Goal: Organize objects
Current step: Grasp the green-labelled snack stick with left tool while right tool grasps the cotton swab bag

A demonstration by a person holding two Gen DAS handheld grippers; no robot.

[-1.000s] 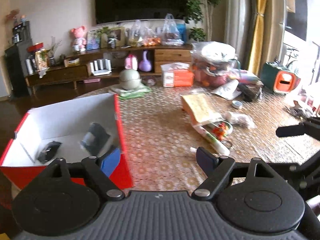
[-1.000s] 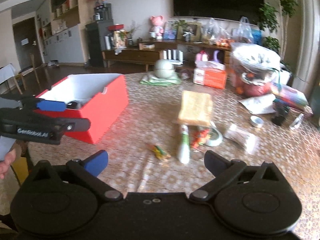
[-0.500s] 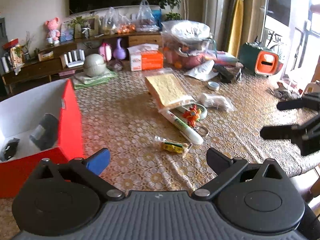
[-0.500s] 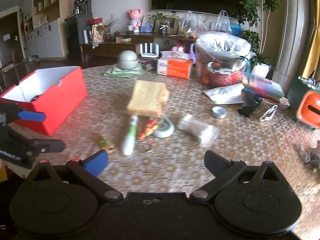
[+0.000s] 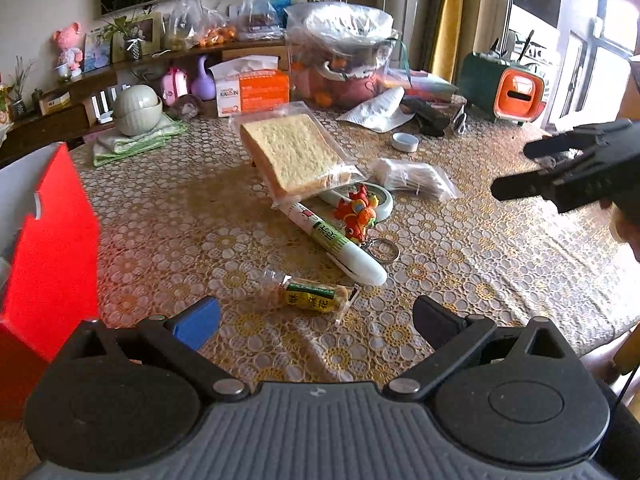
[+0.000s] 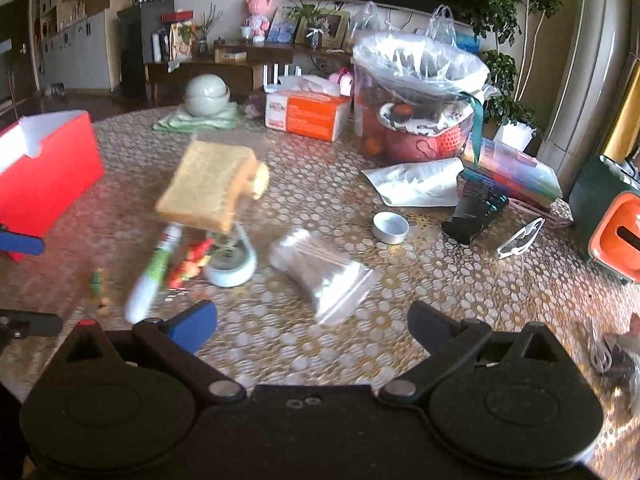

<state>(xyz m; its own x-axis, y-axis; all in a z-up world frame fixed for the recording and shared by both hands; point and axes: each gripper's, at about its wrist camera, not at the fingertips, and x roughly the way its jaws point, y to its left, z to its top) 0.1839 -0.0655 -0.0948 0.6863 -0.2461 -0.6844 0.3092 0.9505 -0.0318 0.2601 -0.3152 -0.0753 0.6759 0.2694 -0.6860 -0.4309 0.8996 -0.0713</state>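
My left gripper (image 5: 316, 320) is open and empty, just short of a small wrapped snack with a green label (image 5: 310, 294). Beyond the snack lie a white and green tube (image 5: 336, 244), a red keychain toy (image 5: 358, 214), a white dish (image 5: 382, 200) and bagged bread (image 5: 296, 154). The red box (image 5: 52, 240) stands at the left. My right gripper (image 6: 312, 326) is open and empty, low over the table before a clear zip bag (image 6: 324, 268). The right gripper also shows in the left wrist view (image 5: 520, 168), at the right edge.
An orange tissue box (image 6: 308, 110), a plastic-covered basket (image 6: 416, 96), a foil pouch (image 6: 420, 184), a small white lid (image 6: 390, 226), a black item (image 6: 472, 208) and sunglasses (image 6: 520, 238) sit farther back. A green and orange bin (image 6: 612, 224) is at the right.
Both grippers swung right, away from the red box. The left gripper now faces the snack and tube. The right gripper now faces the zip bag. Both stayed open.
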